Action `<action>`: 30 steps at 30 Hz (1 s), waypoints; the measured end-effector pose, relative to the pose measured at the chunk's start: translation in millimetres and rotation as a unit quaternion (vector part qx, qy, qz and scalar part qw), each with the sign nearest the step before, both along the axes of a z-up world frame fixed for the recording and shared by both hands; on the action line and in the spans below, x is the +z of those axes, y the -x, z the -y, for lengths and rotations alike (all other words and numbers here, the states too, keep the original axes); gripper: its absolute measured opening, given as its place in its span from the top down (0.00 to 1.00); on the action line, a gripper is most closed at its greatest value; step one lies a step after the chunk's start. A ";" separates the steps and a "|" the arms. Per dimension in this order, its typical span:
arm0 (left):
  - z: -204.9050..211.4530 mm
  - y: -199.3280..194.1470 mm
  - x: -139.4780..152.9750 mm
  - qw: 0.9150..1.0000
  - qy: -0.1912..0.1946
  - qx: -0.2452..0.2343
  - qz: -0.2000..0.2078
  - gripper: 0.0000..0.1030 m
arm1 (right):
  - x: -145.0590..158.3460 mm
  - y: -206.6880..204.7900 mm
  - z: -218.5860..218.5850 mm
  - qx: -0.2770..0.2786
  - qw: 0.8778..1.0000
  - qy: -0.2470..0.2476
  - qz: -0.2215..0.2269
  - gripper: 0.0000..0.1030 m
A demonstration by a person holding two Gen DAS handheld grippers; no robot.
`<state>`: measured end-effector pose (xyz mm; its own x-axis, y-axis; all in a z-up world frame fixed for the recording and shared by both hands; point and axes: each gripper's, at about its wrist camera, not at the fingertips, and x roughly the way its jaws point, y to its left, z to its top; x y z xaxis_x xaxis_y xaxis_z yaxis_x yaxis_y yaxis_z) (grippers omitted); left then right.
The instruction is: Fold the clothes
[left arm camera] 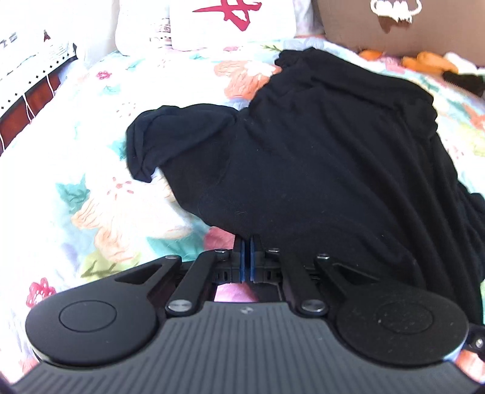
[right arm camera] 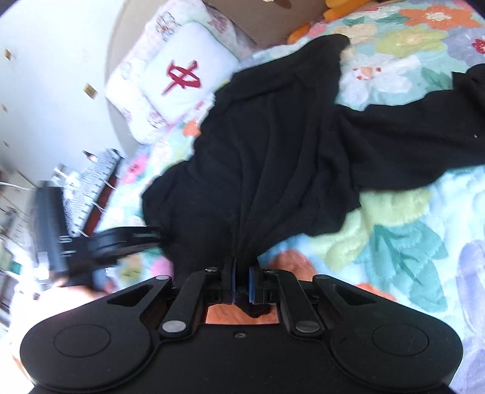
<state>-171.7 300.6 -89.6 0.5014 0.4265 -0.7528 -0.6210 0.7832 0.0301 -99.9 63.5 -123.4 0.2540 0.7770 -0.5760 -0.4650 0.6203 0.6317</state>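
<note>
In the left wrist view, a dark wooden edge (left arm camera: pixel 27 106) with white trim runs along the upper left of the frame. Right of it, the floral bedspread (left arm camera: pixel 91 188) fills the left half. At the top centre sits a white pillow (left arm camera: pixel 233 24) with a red character. The black garment (left arm camera: pixel 318 169) covers the centre and right of the frame, with a sleeve end (left arm camera: pixel 148 142) curling out at centre left. At bottom centre the left gripper (left arm camera: pixel 248 242) has its blue pads pressed together on the near edge of the garment, which passes between the fingertips. In the upper right corner stands a brown cardboard box (left arm camera: pixel 394 27), with orange items (left arm camera: pixel 427 62) just below it.

In the right wrist view, a blurred black tool (right arm camera: pixel 91 239), apparently the other gripper, sits at the left edge, its tip meeting the cloth. The pillow (right arm camera: pixel 182 78) lies in the upper left. The garment (right arm camera: pixel 272 151) spreads from the centre to the right edge, bunched into pleats that run down to the bottom centre. There the right gripper (right arm camera: pixel 241 269) pinches this gathered cloth, its pads held a little apart by the fabric. The bedspread (right arm camera: pixel 409 230) shows on the right.
</note>
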 end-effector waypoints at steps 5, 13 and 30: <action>-5.4 35.4 39.1 0.996 -0.050 0.046 0.059 0.98 | 23.6 8.8 12.6 -0.001 0.999 0.014 0.030 0.92; -41.3 59.6 11.0 0.992 0.077 0.097 0.036 0.98 | 30.9 17.9 7.0 0.038 0.996 0.072 0.048 0.93; -32.7 52.2 -8.2 0.990 0.085 0.107 -0.016 0.96 | 7.5 27.5 -1.6 0.060 0.992 0.107 0.026 0.94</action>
<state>-223.9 333.3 -97.7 0.3884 0.3860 -0.8367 -0.7742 0.6291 -0.0691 -127.4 65.1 -115.8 0.2012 0.6643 -0.7199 -0.5727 0.6760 0.4637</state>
